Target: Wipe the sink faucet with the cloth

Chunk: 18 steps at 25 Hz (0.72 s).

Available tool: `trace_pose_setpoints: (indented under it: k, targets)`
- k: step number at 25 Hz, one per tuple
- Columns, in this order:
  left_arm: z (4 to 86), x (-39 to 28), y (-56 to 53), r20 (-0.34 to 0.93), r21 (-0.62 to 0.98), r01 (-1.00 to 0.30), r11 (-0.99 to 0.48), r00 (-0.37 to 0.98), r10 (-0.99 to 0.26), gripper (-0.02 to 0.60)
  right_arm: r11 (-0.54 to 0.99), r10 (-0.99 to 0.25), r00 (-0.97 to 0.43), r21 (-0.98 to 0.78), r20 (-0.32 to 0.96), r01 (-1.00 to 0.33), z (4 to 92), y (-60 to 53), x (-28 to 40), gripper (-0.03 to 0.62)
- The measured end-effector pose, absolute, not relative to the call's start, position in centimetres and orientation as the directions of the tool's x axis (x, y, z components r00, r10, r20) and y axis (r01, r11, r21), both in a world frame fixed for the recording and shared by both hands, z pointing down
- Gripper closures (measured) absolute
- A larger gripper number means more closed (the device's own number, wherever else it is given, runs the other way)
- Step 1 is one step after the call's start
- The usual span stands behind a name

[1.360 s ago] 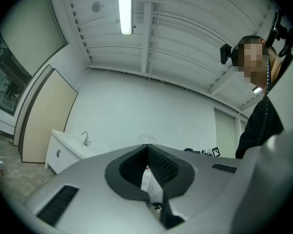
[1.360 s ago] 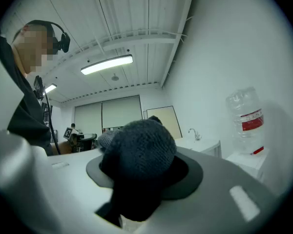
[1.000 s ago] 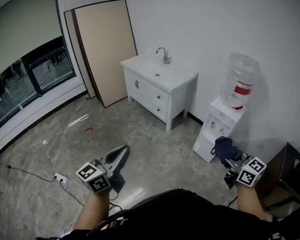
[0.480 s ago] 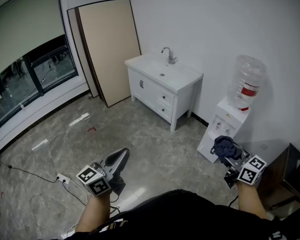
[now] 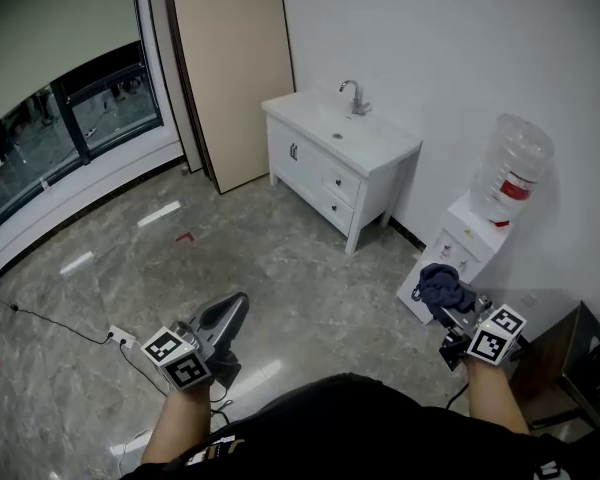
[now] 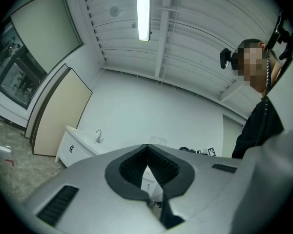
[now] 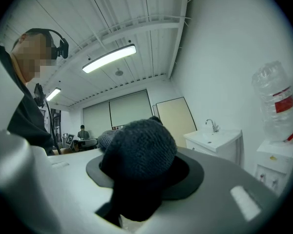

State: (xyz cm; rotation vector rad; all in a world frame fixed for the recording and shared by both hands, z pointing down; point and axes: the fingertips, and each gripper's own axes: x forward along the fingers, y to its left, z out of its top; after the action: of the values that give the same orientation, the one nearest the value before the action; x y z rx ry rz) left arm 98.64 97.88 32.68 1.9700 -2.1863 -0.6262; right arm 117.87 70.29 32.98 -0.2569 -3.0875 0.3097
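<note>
A chrome faucet (image 5: 356, 97) stands at the back of a white sink cabinet (image 5: 338, 164) against the far wall; it also shows small as the faucet (image 6: 98, 136) in the left gripper view and the faucet (image 7: 213, 126) in the right gripper view. My right gripper (image 5: 442, 293) is shut on a dark blue cloth (image 5: 440, 284), which bulges over its jaws as the cloth (image 7: 139, 157). My left gripper (image 5: 230, 313) is shut with nothing in it, low at the left. Both are well short of the sink.
A water dispenser (image 5: 446, 253) with a clear bottle (image 5: 515, 172) stands right of the cabinet, close to my right gripper. A beige board (image 5: 238, 73) leans on the wall left of the sink. A power strip (image 5: 119, 338) and cable lie on the marble floor.
Both grippers have moved forward across the floor toward the sink side of the room. The cabinet and dispenser sit lower and further right in the head view. The cloth stays gripped.
</note>
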Motion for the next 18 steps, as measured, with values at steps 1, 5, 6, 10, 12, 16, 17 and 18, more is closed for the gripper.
trace_pose_setpoints:
  k: [1, 5, 6, 10, 12, 16, 17, 18]
  targets:
    - [33.2, 98.3, 97.7, -0.166, 0.381, -0.922, 0.068, -0.14, -0.976, 0.581, 0.964, 0.175, -0.985, -0.203, 0.009, 0.169, 33.1, 69.8, 117.3, 0.413]
    - [33.8, 96.8, 95.8, -0.135, 0.37, -0.922, 0.117, -0.178, -0.975, 0.581, 0.95, 0.218, -0.976, -0.228, -0.008, 0.214, 34.0, 67.1, 114.6, 0.413]
    - [33.8, 96.4, 95.1, -0.132, 0.365, -0.922, 0.131, -0.191, -0.973, 0.581, 0.945, 0.23, -0.973, -0.234, -0.014, 0.227, 34.3, 66.1, 113.9, 0.413]
    - [31.7, 94.9, 90.8, -0.146, 0.35, -0.92, 0.176, -0.239, -0.96, 0.581, 0.927, 0.284, -0.958, -0.243, -0.04, 0.285, 34.7, 61.1, 110.6, 0.413]
    - [31.3, 93.9, 88.3, -0.139, 0.32, -0.924, 0.207, -0.262, -0.955, 0.581, 0.92, 0.312, -0.949, -0.234, -0.046, 0.314, 34.2, 58.1, 108.8, 0.413]
    - [28.5, 92.6, 82.2, -0.149, 0.291, -0.924, 0.247, -0.299, -0.943, 0.581, 0.907, 0.371, -0.926, -0.187, -0.067, 0.377, 31.5, 51.5, 105.5, 0.413]
    - [28.1, 92.2, 80.7, -0.153, 0.283, -0.924, 0.258, -0.309, -0.939, 0.581, 0.904, 0.385, -0.92, -0.175, -0.071, 0.391, 31.0, 49.9, 104.7, 0.413]
    - [27.9, 91.7, 79.2, -0.157, 0.278, -0.923, 0.264, -0.315, -0.936, 0.581, 0.9, 0.397, -0.915, -0.165, -0.072, 0.404, 30.8, 48.4, 104.0, 0.413]
